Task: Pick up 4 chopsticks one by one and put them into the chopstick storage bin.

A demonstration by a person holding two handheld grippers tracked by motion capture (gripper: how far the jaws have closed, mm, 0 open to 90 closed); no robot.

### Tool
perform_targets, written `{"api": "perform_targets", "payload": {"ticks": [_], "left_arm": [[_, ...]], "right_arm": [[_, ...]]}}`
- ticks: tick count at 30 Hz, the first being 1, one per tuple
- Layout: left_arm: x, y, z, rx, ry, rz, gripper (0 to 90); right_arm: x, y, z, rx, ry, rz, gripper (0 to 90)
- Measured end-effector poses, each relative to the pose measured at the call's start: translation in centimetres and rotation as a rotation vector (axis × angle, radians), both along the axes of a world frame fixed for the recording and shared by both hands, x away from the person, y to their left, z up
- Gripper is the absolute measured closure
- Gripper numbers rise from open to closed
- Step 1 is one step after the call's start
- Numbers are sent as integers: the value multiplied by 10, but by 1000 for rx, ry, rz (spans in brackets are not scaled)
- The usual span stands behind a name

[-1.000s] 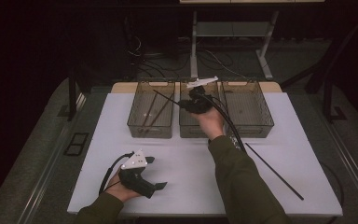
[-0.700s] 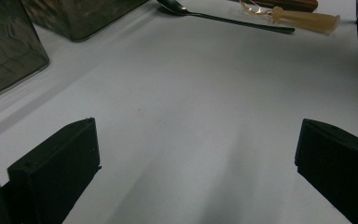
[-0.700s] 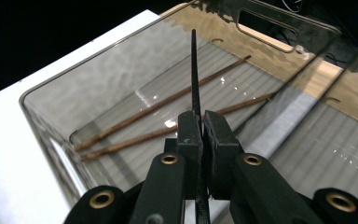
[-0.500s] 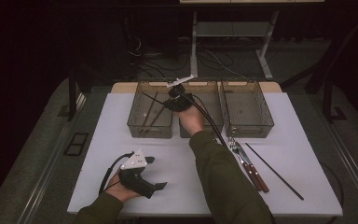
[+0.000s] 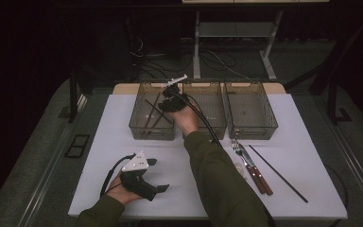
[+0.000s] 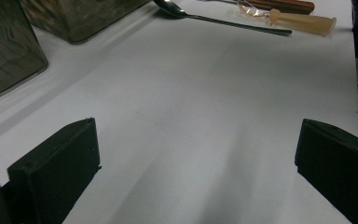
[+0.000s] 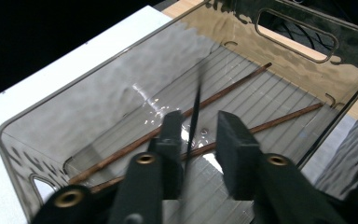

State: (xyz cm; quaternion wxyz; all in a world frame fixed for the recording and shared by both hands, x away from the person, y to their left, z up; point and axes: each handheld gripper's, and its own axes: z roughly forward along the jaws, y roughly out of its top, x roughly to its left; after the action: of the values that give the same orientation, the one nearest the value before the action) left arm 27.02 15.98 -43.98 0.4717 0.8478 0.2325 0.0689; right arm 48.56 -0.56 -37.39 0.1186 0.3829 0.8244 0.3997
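While the right gripper (image 7: 195, 140) hovers over the left bin (image 5: 137, 124), its jaws have just been opening, freeing the black chopstick (image 7: 195, 109) between them. The stick stands steeply, crossing two brown chopsticks (image 7: 223, 91) on the floor below. Left gripper (image 5: 147, 176) rests open on the table (image 5: 302, 123), well apart.

My room is dark; only the white tabletop (image 5: 288, 118) is lit. Glare ripples on the left bin (image 7: 121, 93), and a thin black chopstick (image 7: 195, 112) is motion-blurred.
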Motion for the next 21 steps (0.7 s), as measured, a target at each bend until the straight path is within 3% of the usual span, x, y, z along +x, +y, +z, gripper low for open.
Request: {"api": "perform_targets", "payload": {"ticks": [8,16,21], "left_arm": [[0,0,0,2,-5,3,0],[0,0,0,-1,2,8,0],[0,0,0,-1,-2,11,0]], "right_arm": [[-6,-13,8,32,2,35,505],[-19,-40,16,81,1,74,431],[-32,-62,21,71,-13,98,408]]}}
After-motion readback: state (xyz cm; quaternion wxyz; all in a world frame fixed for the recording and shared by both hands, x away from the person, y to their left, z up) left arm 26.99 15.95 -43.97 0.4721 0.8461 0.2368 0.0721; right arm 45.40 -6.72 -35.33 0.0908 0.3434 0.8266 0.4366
